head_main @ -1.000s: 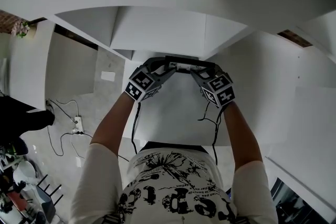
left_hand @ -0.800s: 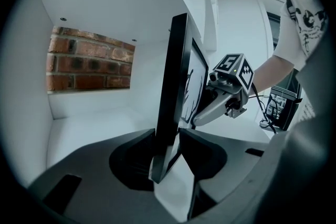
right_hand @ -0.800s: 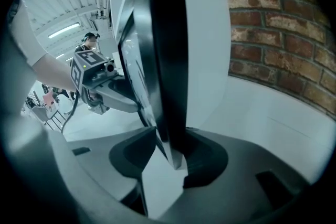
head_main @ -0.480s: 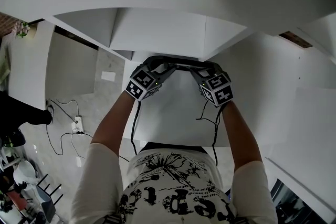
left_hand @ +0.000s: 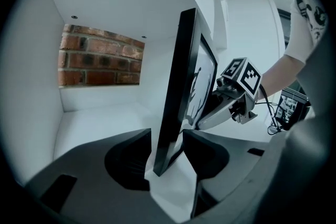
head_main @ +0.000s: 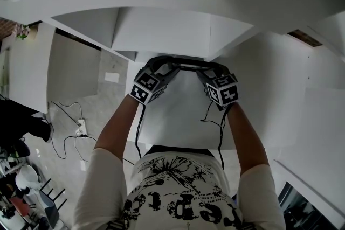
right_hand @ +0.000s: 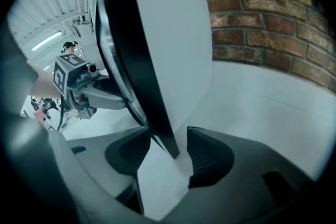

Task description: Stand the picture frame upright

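1. The left gripper (left_hand: 167, 136) is at the frame's lower left corner. Its jaws have just been opening and now stand apart, with the black edge between them, unpinched.
2. The picture frame (head_main: 190, 66) stands nearly upright on the white shelf (left_hand: 100, 118), between the two grippers, with its picture side toward the person. A brick wall (left_hand: 100, 55) shows through an opening behind it.
3. The right gripper (right_hand: 169, 134) is at the lower right corner. Its jaws have also just been opening and are spread wide, with the frame's edge between them and a gap beside it.
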### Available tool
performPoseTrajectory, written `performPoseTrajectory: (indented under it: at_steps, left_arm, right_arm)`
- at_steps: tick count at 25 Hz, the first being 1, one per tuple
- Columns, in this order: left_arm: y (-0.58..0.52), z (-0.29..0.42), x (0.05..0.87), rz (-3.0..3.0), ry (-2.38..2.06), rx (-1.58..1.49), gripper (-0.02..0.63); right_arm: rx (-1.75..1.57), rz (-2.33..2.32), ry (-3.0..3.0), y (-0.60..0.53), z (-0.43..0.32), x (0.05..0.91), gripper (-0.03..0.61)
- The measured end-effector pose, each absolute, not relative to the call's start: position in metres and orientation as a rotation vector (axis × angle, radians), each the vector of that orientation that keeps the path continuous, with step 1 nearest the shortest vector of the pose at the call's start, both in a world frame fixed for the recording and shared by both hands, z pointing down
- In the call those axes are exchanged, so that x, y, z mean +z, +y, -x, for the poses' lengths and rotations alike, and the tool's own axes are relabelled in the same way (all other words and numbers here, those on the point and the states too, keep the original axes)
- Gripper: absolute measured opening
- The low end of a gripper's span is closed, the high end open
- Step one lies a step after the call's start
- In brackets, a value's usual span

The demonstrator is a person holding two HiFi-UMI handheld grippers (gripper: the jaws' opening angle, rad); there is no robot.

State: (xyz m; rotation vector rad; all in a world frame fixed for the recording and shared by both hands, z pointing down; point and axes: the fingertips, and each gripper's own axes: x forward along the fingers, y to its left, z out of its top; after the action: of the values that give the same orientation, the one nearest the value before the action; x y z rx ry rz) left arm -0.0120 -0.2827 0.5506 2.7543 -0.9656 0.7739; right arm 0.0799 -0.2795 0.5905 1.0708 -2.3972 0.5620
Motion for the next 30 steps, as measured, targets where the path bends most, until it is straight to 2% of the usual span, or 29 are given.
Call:
performPoseTrajectory:
  at_steps: [2, 4, 7, 12, 13, 17, 19, 20, 21, 22, 26, 30]
  left_arm:
    - [-0.28, 0.013, 0.551, -2.752, -0.976, 0.757, 0.203]
    - [-0.275, 0.014, 0.551, -2.746, -0.966, 0.733, 0.24]
    - [-0.27, 0.018, 0.547, -2.734, -1.005, 0.689, 0.282]
    - [-0.253, 0.038, 0.54, -2.69, -1.2, 0.57, 0.281]
    - [-0.247, 0.041, 0.538, -2.679, -1.233, 0.552, 0.277]
    - [-0.218, 0.045, 0.526, -2.653, -1.289, 0.444, 0.18]
    - [-0.201, 0.044, 0.517, -2.658, -1.281, 0.398, 0.055]
    - [-0.193, 0.043, 0.512, -2.664, -1.276, 0.379, 0.023]
    - [-0.184, 0.043, 0.507, -2.67, -1.273, 0.365, 0.021]
    - [-0.176, 0.042, 0.502, -2.676, -1.272, 0.354, 0.018]
    - [-0.145, 0.043, 0.479, -2.698, -1.285, 0.314, 0.006]
    - [-0.112, 0.045, 0.453, -2.762, -1.354, 0.407, 0.006]
  right_arm:
    - [0.549, -1.093, -2.384, -0.279, -0.08, 0.591, 0.227]
    - [0.525, -1.134, -2.368, -0.278, -0.082, 0.587, 0.236]
    - [0.458, -1.234, -2.364, -0.276, -0.089, 0.573, 0.285]
    - [0.494, -1.348, -2.371, -0.252, -0.103, 0.57, 0.283]
    - [0.509, -1.367, -2.373, -0.245, -0.106, 0.57, 0.26]
    - [0.511, -1.492, -2.376, -0.215, -0.117, 0.558, 0.145]
    - [0.505, -1.577, -2.38, -0.199, -0.124, 0.545, 0.103]
    - [0.502, -1.618, -2.383, -0.191, -0.128, 0.538, 0.081]
    - [0.493, -1.653, -2.388, -0.183, -0.132, 0.53, 0.025]
    - [0.477, -1.677, -2.398, -0.174, -0.134, 0.523, 0.008]
    - [0.344, -1.669, -2.455, -0.14, -0.125, 0.495, 0.006]
    - [0.166, -1.617, -2.508, -0.103, -0.105, 0.466, 0.006]
